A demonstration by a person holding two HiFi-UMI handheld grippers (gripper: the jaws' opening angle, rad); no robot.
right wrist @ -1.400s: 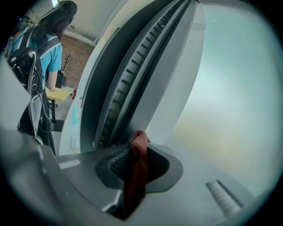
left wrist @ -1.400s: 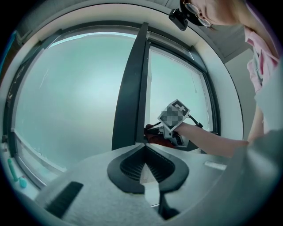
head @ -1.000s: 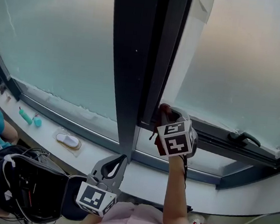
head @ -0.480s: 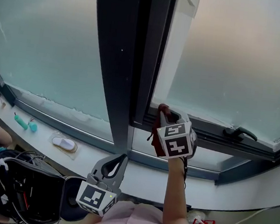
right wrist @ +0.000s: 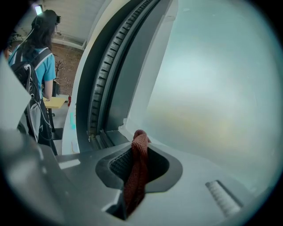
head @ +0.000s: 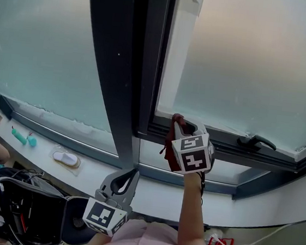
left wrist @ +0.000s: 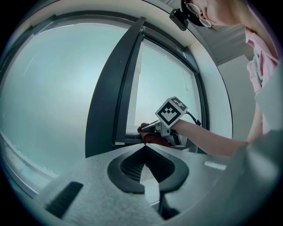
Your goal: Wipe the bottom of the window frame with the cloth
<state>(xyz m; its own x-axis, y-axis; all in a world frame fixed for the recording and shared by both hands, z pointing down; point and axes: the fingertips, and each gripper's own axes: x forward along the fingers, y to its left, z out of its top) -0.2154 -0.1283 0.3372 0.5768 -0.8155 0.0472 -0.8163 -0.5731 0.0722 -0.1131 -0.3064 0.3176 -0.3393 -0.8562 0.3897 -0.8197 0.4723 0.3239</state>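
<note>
My right gripper [head: 178,126] is clenched on a dark red cloth [head: 174,119]. It is raised to the bottom rail of the window frame [head: 225,141], at the corner where that rail meets the dark upright post [head: 117,71]. In the right gripper view, the cloth [right wrist: 139,148] runs as a narrow folded strip between my fingers, and only a small bunch pokes out past the tips toward the frosted glass [right wrist: 212,88].

My left gripper [head: 121,182] hangs low at 7 o'clock from the right one. Its fingers are closed on nothing, well apart from the frame.

Risks as I judge them:
- So little cloth shows beyond the tips that the hard fingers may scrape the rail in place of the fabric.
- The strip looks thin in the grip, so drag along the rail could pull it loose.
- A window handle [head: 256,141] lies on the rail at 3 o'clock from my right gripper. A sweep that way could bump or snag on it.
- A loose tail of cloth hangs under the gripper and might catch on the rail's edge.
</note>
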